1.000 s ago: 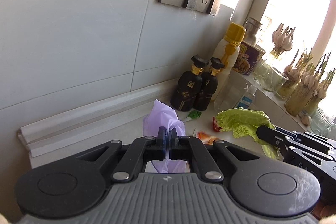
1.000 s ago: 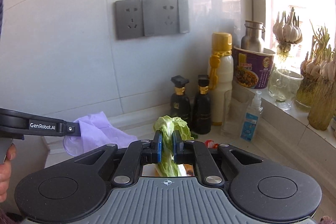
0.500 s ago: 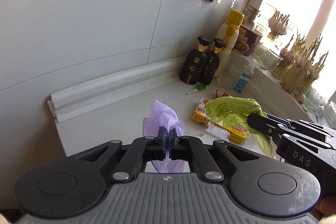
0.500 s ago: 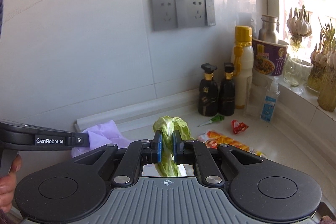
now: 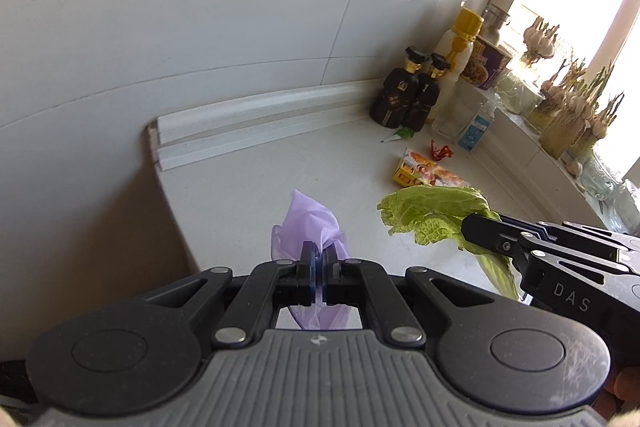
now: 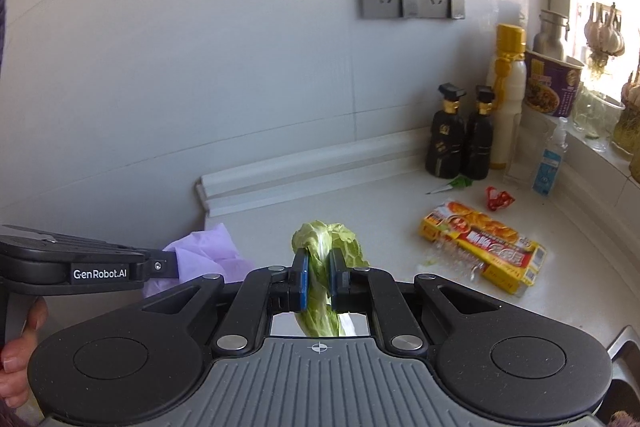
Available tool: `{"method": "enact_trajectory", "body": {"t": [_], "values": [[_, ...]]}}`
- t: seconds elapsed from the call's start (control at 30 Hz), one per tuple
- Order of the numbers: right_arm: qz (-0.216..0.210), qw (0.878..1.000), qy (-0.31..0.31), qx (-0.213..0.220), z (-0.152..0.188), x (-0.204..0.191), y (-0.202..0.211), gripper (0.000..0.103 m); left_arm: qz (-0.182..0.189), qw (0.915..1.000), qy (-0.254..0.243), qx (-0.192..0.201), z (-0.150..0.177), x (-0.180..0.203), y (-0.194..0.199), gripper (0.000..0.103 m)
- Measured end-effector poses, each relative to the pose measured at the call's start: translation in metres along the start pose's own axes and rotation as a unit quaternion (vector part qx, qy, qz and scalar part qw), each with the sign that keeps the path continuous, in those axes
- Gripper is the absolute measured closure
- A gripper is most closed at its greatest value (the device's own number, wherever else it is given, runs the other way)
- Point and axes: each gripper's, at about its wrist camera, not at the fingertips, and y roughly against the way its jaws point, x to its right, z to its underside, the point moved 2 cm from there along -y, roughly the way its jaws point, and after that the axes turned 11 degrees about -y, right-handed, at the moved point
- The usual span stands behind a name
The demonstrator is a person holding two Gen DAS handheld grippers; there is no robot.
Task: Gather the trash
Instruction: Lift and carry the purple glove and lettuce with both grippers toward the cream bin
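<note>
My left gripper (image 5: 319,259) is shut on a crumpled purple plastic bag (image 5: 308,223), held above the white counter (image 5: 248,187). From the right wrist view that bag (image 6: 208,251) hangs off the left gripper (image 6: 170,265) at the lower left. My right gripper (image 6: 319,265) is shut on a green cabbage leaf (image 6: 324,239), which droops below the pads. In the left wrist view the leaf (image 5: 436,211) sticks out of the right gripper (image 5: 466,227). On the counter lie a yellow snack wrapper (image 6: 480,241), a red wrapper (image 6: 498,197) and a small green scrap (image 6: 456,183).
Two dark bottles (image 6: 460,135), a tall white bottle with a yellow cap (image 6: 506,99), a purple noodle cup (image 6: 550,83) and a sanitizer bottle (image 6: 550,163) stand at the back right. Garlic in jars (image 5: 572,115) lines the windowsill. The counter's left edge (image 5: 160,187) drops off.
Both grippers have drawn back from the wall and bottles, each still holding its item. More of the counter and the yellow wrapper now show.
</note>
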Motion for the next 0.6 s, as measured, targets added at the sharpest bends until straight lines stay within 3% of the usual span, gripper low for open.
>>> {"method": "enact_trajectory", "body": {"t": [0.6], "values": [[-0.041, 0.995, 0.037, -0.081, 0.035, -0.076, -0.026, 0.094, -0.035, 0.9967, 0.069, -0.024, 0.051, -0.063, 0.023, 0.101]]}}
